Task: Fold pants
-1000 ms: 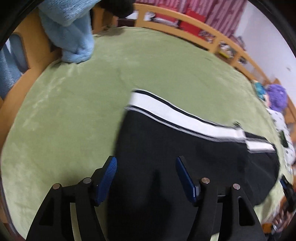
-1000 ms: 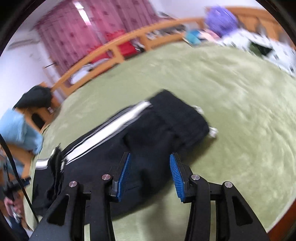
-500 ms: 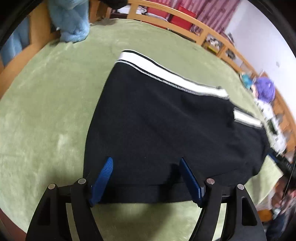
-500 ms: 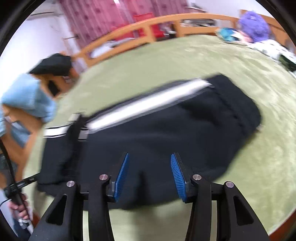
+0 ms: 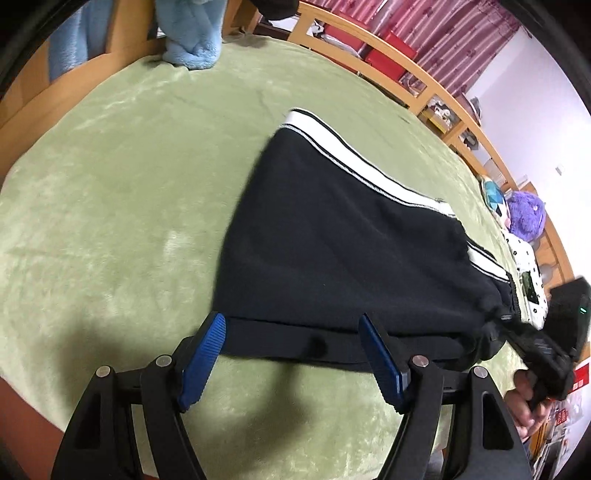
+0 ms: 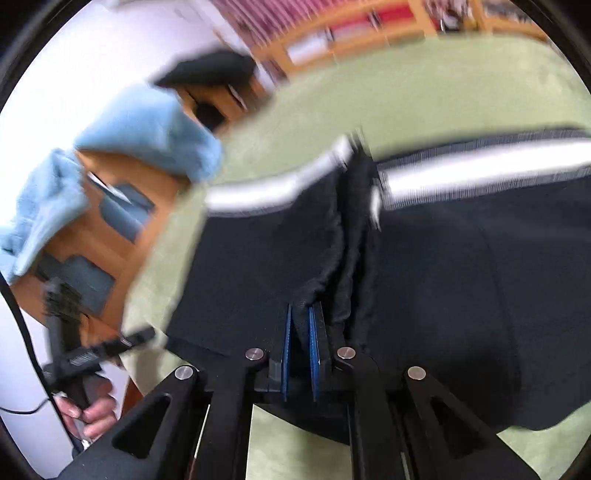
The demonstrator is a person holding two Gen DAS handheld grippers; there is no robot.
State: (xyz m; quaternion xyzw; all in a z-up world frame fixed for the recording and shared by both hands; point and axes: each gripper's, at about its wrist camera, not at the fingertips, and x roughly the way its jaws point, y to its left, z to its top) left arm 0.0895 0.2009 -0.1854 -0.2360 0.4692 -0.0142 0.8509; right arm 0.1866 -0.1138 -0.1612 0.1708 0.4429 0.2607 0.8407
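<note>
The right hand-held gripper (image 6: 299, 332), open a moment ago, is now clenching a pants (image 6: 443, 277) fold, starting the fold, while the left hand-held gripper (image 5: 291, 354) is hovering released.

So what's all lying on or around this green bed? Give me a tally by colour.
Black with white stripe: 1, the pants
Light blue: 1, the fluffy blanket draped at the bed frame
Purple: 1, the plush toy
Green: 1, the bed cover
Total: 4
</note>
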